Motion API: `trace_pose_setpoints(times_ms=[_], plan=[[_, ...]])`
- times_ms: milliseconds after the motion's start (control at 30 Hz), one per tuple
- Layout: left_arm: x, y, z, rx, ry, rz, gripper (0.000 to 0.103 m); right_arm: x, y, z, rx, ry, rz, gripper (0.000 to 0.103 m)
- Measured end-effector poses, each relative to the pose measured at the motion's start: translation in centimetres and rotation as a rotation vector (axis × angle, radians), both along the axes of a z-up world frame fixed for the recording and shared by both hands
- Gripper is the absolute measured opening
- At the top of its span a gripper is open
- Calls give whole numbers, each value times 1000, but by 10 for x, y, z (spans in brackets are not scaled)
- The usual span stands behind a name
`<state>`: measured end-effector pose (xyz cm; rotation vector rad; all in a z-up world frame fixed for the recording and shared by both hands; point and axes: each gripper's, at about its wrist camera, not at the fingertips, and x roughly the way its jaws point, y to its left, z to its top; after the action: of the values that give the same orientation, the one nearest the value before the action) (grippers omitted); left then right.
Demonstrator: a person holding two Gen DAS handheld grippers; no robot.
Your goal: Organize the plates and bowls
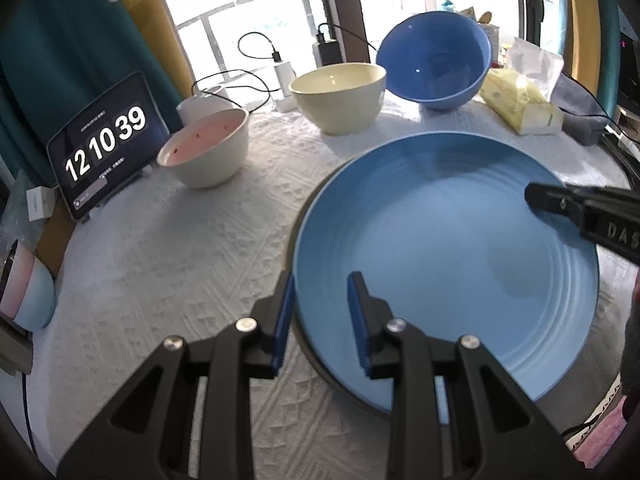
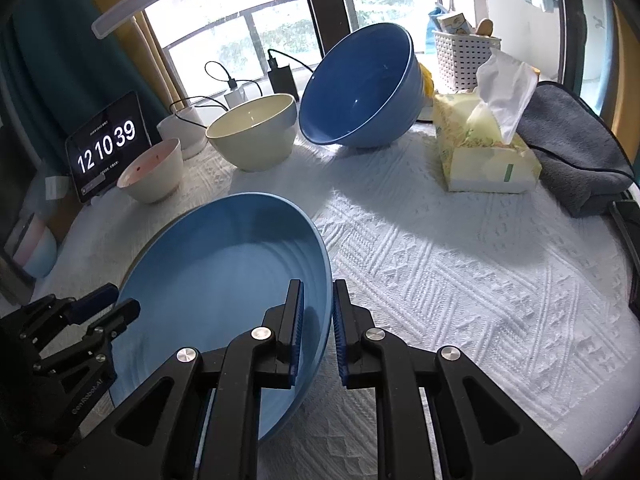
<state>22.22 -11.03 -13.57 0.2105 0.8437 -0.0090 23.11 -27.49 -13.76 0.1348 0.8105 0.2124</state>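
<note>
A round table covered with a white embossed cloth point(image 2: 460, 280) carries all the crockery. Nearest the cameras lies a large, shallow blue ceramic plate with concentric ridges point(image 1: 444, 248), resting on a darker dish whose rim shows beneath its left edge. Behind it, toward the window, a deep blue ceramic bowl point(image 2: 360, 88) leans tilted with its mouth facing the cameras; a cream ceramic bowl point(image 2: 254, 136) stands upright just beside it on the left, and a smaller white bowl with a pink interior point(image 2: 152, 172) stands farther left, near a dark tablet showing clock digits point(image 2: 106, 146). A yellow tissue box point(image 2: 484, 152) sits to the right of the blue bowl. The right gripper point(image 2: 318, 332) pinches the plate's right rim, its blue pads pressed on either side of the edge. The left gripper point(image 1: 322, 320) straddles the opposite rim with its blue pads spread apart, one outside the edge and one over the plate, neither visibly pressing it.
</note>
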Motion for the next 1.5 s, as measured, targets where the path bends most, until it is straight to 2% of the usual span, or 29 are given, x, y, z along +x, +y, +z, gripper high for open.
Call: trace_pose_setpoints(times_ms=[200, 433, 533, 700, 867, 1067, 1167, 1233, 1267, 1333, 1500], plan=[[4, 12, -4, -9, 28, 42, 29, 5, 8, -11, -1, 31, 17, 26], [7, 20, -5, -37, 40, 60, 29, 9, 2, -9, 13, 43, -4, 27], [8, 23, 1, -52, 15, 59, 29, 9, -5, -6, 23, 35, -27, 28], [20, 28, 7, -87, -11, 47, 29, 7, -13, 1, 46, 10, -47, 43], [39, 34, -5, -159, 71, 59, 29, 9, -6, 0, 44, 20, -20, 44], [41, 35, -11, -229, 102, 34, 29, 12, -2, -17, 71, 65, -28, 44], [39, 33, -11, -231, 101, 23, 29, 12, -2, -18, 80, 50, -33, 43], [36, 30, -11, -215, 95, 16, 29, 11, 1, -17, 72, 30, -24, 36], [35, 30, -11, -206, 91, 15, 30, 10, 4, -16, 68, 22, -16, 30], [33, 30, -10, -207, 86, 9, 29, 9, 10, -15, 38, 5, -26, 29], [29, 33, -11, -217, 66, -12, 28, 9, 10, -16, 42, 1, -43, 29]])
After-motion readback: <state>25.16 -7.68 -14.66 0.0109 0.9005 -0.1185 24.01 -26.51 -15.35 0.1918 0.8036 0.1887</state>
